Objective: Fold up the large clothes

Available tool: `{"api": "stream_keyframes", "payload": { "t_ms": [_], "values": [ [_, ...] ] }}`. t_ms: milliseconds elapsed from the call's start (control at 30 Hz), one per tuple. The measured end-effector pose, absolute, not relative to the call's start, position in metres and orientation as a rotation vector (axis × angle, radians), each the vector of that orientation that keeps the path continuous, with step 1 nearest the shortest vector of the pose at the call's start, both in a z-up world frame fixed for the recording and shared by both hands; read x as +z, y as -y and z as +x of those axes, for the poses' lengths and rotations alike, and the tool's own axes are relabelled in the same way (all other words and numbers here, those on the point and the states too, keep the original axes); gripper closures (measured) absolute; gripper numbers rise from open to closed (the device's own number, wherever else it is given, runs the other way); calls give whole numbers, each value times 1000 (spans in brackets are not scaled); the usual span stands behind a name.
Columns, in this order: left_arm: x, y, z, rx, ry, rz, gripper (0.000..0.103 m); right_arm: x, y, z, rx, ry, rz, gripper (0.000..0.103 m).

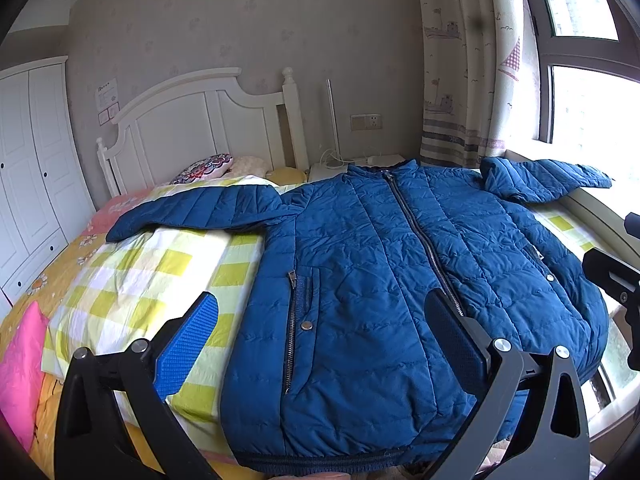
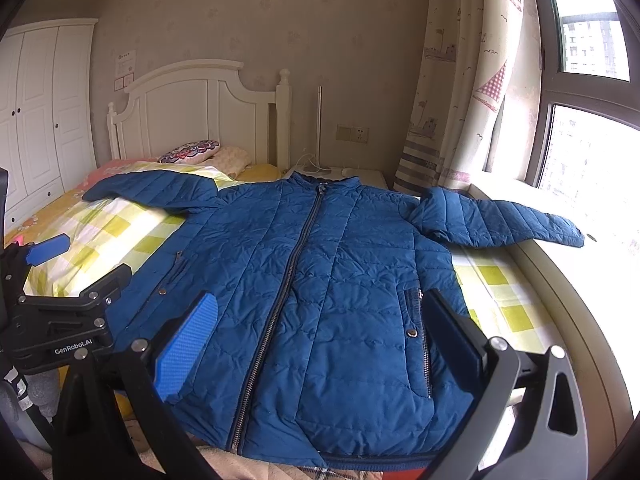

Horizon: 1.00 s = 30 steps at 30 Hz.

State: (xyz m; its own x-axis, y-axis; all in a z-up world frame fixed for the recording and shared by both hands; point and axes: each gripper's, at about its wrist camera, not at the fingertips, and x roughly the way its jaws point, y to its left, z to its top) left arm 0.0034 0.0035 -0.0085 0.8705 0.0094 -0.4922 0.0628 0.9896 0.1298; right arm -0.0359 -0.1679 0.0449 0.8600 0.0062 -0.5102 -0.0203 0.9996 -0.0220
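Observation:
A blue quilted zip jacket (image 1: pixel 380 280) lies flat, front up and zipped, on a bed with a yellow-green checked sheet (image 1: pixel 160 272). Both sleeves spread outward; the right sleeve (image 2: pixel 500 220) rests on the window sill. My left gripper (image 1: pixel 324 320) is open above the jacket's lower left half, holding nothing. My right gripper (image 2: pixel 320 320) is open above the jacket's (image 2: pixel 320 280) lower middle, holding nothing. The left gripper also shows at the left edge of the right wrist view (image 2: pixel 60 276). Part of the right gripper shows at the right edge of the left wrist view (image 1: pixel 616 280).
A white headboard (image 1: pixel 200 120) and pillows (image 1: pixel 204 168) stand at the far end of the bed. A white wardrobe (image 1: pixel 32 160) is on the left. A curtain (image 2: pixel 460 80) and window (image 2: pixel 592 152) are on the right. A pink cloth (image 1: pixel 20 368) lies at the bed's near left.

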Motion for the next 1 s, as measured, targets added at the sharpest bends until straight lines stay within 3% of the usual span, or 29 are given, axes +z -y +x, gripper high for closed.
{"api": "stream_keyframes", "payload": {
  "t_ms": [1000],
  "values": [
    [-14,-8,3,-25,-524,143,4,39,173,-32,19,-558,3,2]
  ]
}}
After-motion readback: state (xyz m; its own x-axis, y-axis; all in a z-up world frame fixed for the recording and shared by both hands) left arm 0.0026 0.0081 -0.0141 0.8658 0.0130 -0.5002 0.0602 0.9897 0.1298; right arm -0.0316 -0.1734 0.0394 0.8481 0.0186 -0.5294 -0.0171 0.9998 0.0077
